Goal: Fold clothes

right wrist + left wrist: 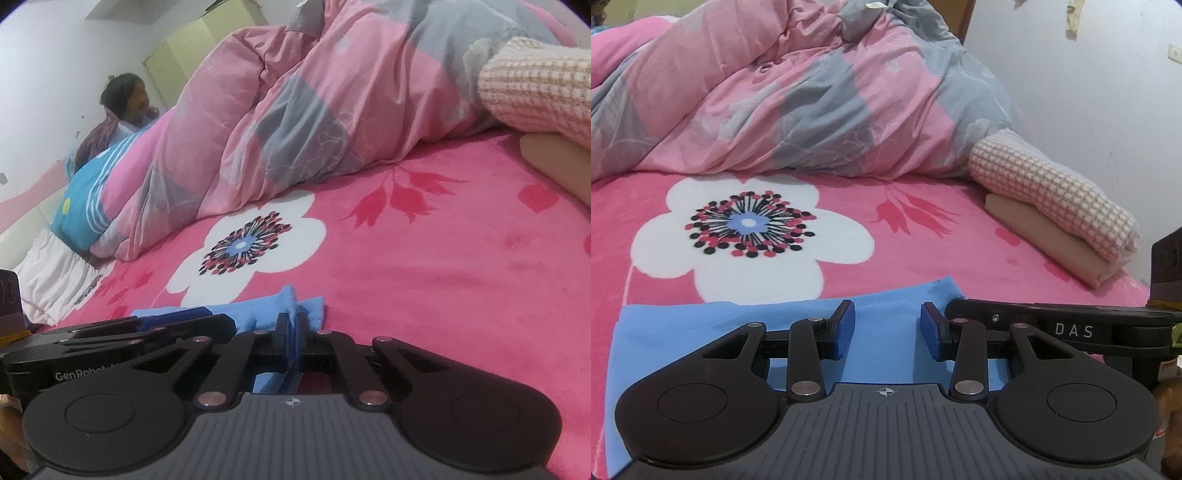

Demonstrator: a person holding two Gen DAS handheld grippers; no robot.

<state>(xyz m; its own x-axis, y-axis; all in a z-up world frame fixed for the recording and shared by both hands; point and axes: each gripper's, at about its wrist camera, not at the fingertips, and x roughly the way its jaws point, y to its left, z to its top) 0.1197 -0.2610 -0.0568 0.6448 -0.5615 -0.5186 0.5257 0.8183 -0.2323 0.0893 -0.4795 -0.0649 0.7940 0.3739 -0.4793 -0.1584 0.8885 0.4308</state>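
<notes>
The blue garment (701, 332) is mostly hidden under the left gripper (888, 330) body & cut off at the frame's bottom edge. Right gripper (291, 326) pads cover the pinched fold. The beige folded cloth (554, 162) runs off the right edge, under the checked cloth (535, 92).

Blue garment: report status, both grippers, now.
Left gripper open, over the blue garment. Right gripper shut on its edge. Garment on the pink bedspread. Folded stack off to the side, nothing blocking.
</notes>
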